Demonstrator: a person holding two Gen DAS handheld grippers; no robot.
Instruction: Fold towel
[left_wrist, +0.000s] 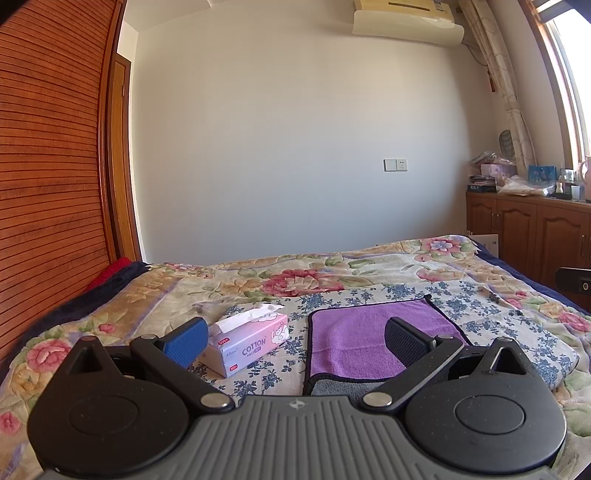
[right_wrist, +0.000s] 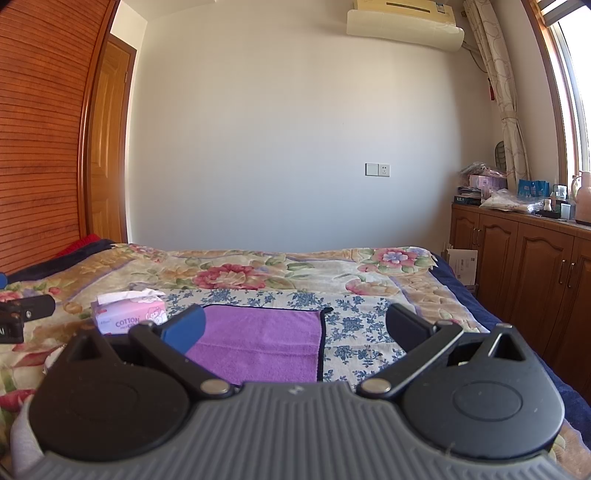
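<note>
The purple towel (left_wrist: 364, 341) is lying flat on the bed (left_wrist: 110, 295), spread over a blue-flowered cloth (left_wrist: 476, 314) that is covering the near part of the floral bedspread. It is sitting near the front edge, probably so that both tools can reach it without stretching. Its near edge, in the left wrist view, is showing a grey underside turned up, so the towel may already be doubled once, though I cannot tell for sure.

The left hand-held gripper (left_wrist: 295, 338) is hovering above the towel's left part with its jaws spread wide, holding nothing. The right hand-held gripper (right_wrist: 295, 326) is hanging over the towel's right border, likewise wide and empty. Both are sitting side by side at the near edge, likely lining up to take the two near corners together.

A pink tissue box (left_wrist: 251, 341) is standing just beside the towel on the left, apart from it; it could get in the way of the left tool.

The towel's long axis seems to be running left to right across the bed, with its dark-trimmed edges square to the bed's near side. A small dark loop at the far right corner (right_wrist: 327, 311) is pointing away toward the wall. A fold from near to far would suit this layout.
</note>
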